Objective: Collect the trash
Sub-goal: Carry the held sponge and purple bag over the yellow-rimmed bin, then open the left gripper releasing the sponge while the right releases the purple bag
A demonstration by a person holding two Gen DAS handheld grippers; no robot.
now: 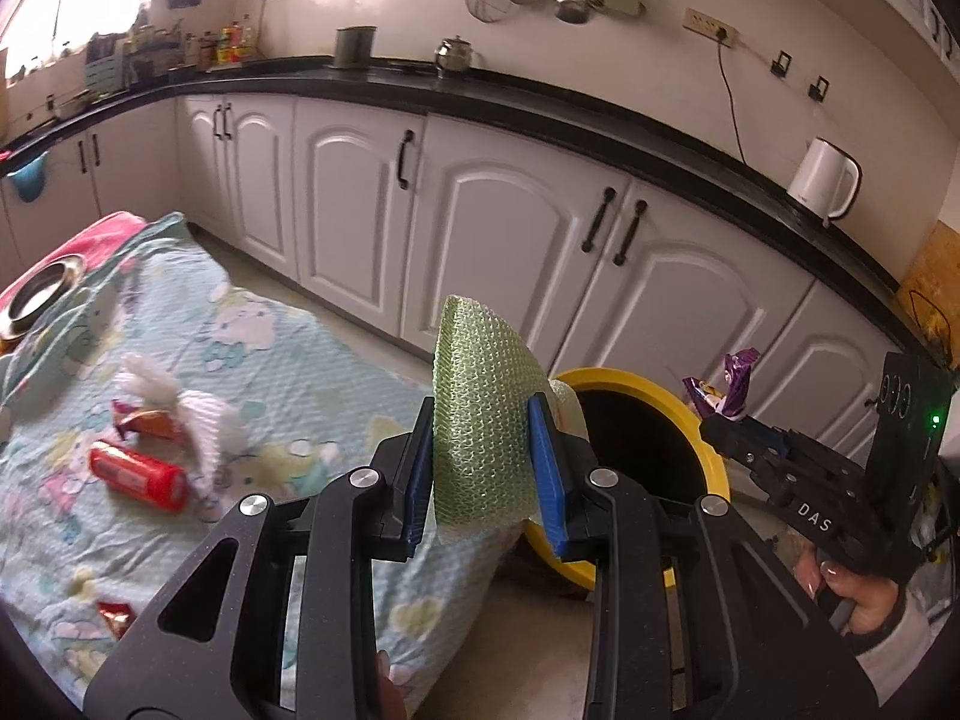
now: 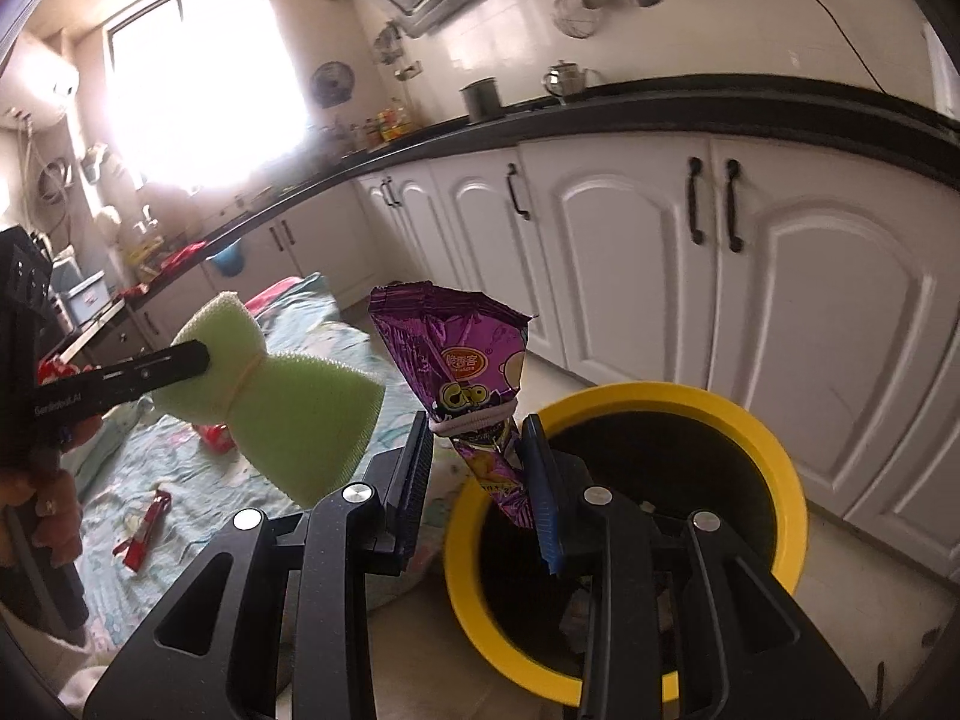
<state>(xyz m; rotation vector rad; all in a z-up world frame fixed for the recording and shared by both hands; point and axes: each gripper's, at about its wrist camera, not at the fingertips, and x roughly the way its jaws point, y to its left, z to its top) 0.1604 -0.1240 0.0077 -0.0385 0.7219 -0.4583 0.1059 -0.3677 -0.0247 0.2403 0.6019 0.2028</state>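
My left gripper (image 1: 483, 402) is shut on a green foam sheet (image 1: 480, 420), which is pinched at its middle and stands up between the blue pads. In the right wrist view that foam (image 2: 288, 414) hangs left of the bin, over the edge of the cloth. My right gripper (image 2: 477, 423) is shut on a purple snack wrapper (image 2: 462, 354), above the near rim of the yellow-rimmed black bin (image 2: 660, 396). From the left wrist view, the wrapper (image 1: 735, 384) and right gripper (image 1: 729, 420) sit just right of the bin (image 1: 630, 381). A red packet (image 1: 138, 474), white wadding (image 1: 204, 420) and small wrappers lie on the patterned cloth (image 1: 270, 360).
White cabinets (image 1: 498, 228) under a black counter run behind the bin. A white kettle (image 1: 822, 177) stands on the counter. A metal bowl (image 1: 42, 291) sits on a pink cloth at the far left. A person's hand (image 1: 852, 594) holds the right gripper's handle.
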